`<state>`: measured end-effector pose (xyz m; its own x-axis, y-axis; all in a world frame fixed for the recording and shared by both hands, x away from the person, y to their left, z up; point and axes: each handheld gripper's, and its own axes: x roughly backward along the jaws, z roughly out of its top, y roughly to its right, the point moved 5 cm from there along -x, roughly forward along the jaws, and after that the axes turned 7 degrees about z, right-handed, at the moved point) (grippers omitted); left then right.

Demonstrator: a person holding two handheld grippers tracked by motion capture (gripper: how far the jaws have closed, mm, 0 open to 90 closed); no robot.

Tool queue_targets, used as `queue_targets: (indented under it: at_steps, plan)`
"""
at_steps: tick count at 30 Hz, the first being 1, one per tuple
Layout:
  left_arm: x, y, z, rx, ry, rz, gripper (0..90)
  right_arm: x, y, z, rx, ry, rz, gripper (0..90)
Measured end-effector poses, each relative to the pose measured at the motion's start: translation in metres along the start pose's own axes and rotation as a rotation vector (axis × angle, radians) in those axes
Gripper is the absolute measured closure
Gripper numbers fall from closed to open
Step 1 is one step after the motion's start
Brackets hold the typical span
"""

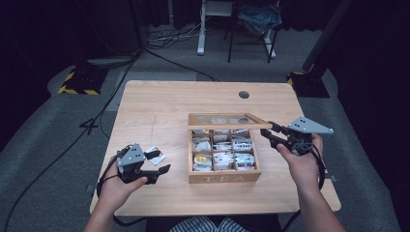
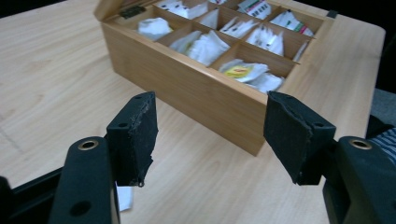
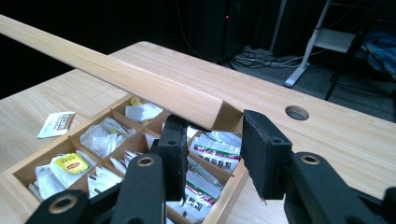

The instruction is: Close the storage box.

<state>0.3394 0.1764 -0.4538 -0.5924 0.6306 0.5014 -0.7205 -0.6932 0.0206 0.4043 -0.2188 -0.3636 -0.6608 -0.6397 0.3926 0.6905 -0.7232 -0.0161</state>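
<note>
wooden tea box (image 1: 224, 177) sits right of table (image 1: 159, 106) centre, lid (image 1: 227, 125) raised, compartments holding tea bags (image 1: 222, 159). right gripper (image 1: 271, 134) at the box's 3 o'clock, jaws moderately apart, straddling the lid's corner; contact cannot be confirmed. left gripper (image 1: 161, 162) at the box's 9 o'clock, jaws wide, empty, near it. loose sachet (image 1: 155, 155) lies on the table just beside the left gripper.

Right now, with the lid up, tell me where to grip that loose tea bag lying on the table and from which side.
Take the loose tea bag by its edge, coming straight down from above. It lies flat on the table, left of the wooden tea box, so a side approach gives the jaws nothing to close on. The left gripper, jaws open, sits right beside it and is probably the one to use.
</note>
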Motion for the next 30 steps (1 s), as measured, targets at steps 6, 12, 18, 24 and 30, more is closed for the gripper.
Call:
queue_targets:
  at_steps: [6,12,18,24,30]
  plan:
    - [-0.013,0.007,-0.020,-0.005,-0.052,-0.032,35.3,0.001,-0.001,-0.003,0.003,-0.025,0.010,61.6]
    - [-0.020,0.010,-0.030,-0.022,-0.083,-0.049,34.6,0.002,-0.002,-0.006,0.009,-0.048,0.022,61.2]
    - [-0.029,0.013,-0.039,-0.017,-0.124,-0.061,34.3,0.003,-0.004,-0.009,0.012,-0.069,0.030,61.1]
    - [-0.040,0.014,-0.047,-0.024,-0.165,-0.048,34.4,0.011,-0.005,-0.009,0.000,-0.070,0.061,62.8]
    - [-0.049,0.015,-0.054,-0.047,-0.202,-0.030,34.6,0.016,-0.007,-0.011,-0.013,-0.085,0.077,62.7]
